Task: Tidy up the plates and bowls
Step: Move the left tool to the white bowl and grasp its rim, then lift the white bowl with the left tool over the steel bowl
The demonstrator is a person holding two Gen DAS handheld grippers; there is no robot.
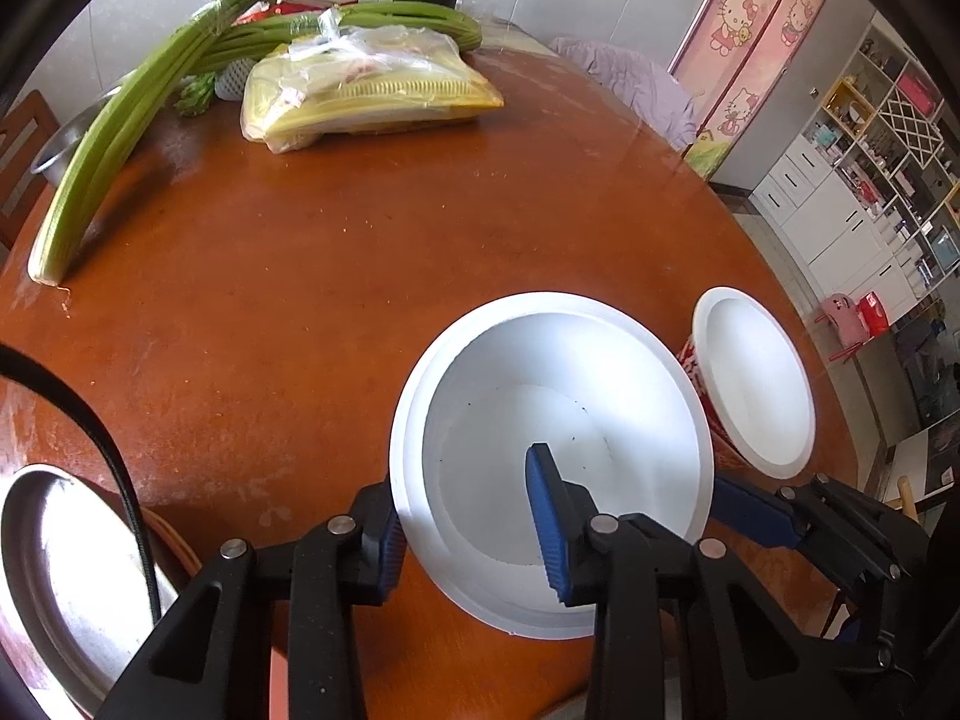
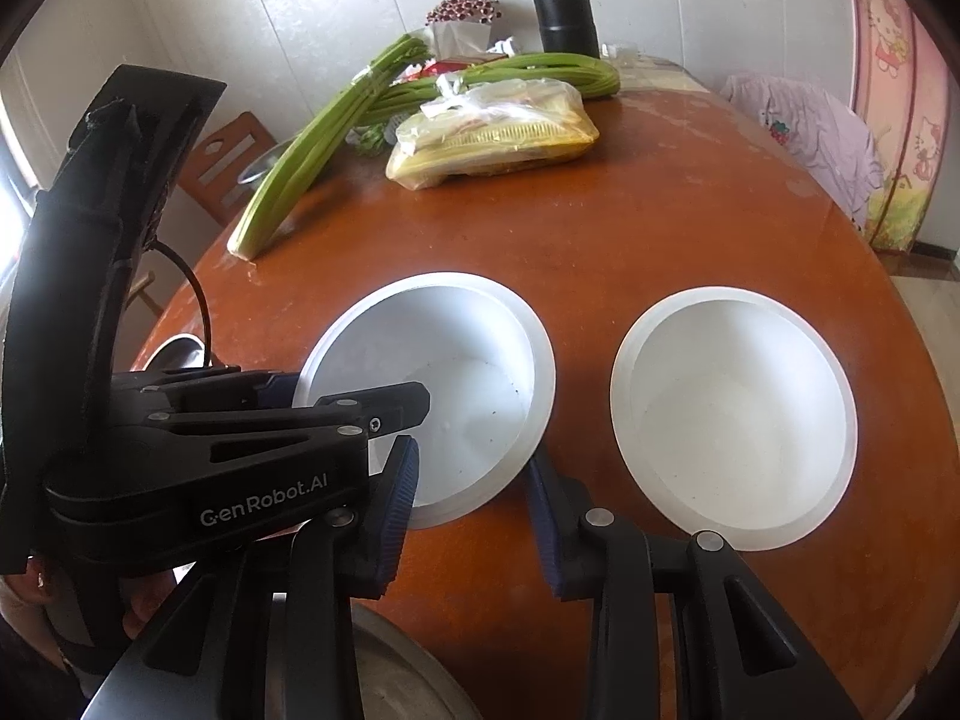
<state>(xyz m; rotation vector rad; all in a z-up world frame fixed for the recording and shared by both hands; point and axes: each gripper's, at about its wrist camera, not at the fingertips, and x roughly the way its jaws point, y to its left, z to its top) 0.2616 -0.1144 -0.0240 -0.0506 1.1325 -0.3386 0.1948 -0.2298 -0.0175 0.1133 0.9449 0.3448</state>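
Two white bowls stand on the round wooden table (image 1: pixel 300 276). My left gripper (image 1: pixel 474 516) is open and straddles the near rim of the left bowl (image 1: pixel 540 360): one blue pad is outside the wall, the other inside. That bowl also shows in the right wrist view (image 2: pixel 480 360), with the left gripper (image 2: pixel 336 414) reaching over its near left rim. My right gripper (image 2: pixel 474 516) is open and empty, just in front of that bowl. The second white bowl (image 2: pixel 732 426) stands to the right; in the left wrist view (image 1: pixel 756 378) its outside shows red print.
A steel plate (image 1: pixel 66 576) lies at the near left, and a steel rim (image 2: pixel 384 678) shows below my right gripper. Celery stalks (image 1: pixel 114 138), a bagged yellow pack (image 1: pixel 372 90) and a black flask (image 2: pixel 561 6) are at the far side. A chair (image 2: pixel 222 162) stands left.
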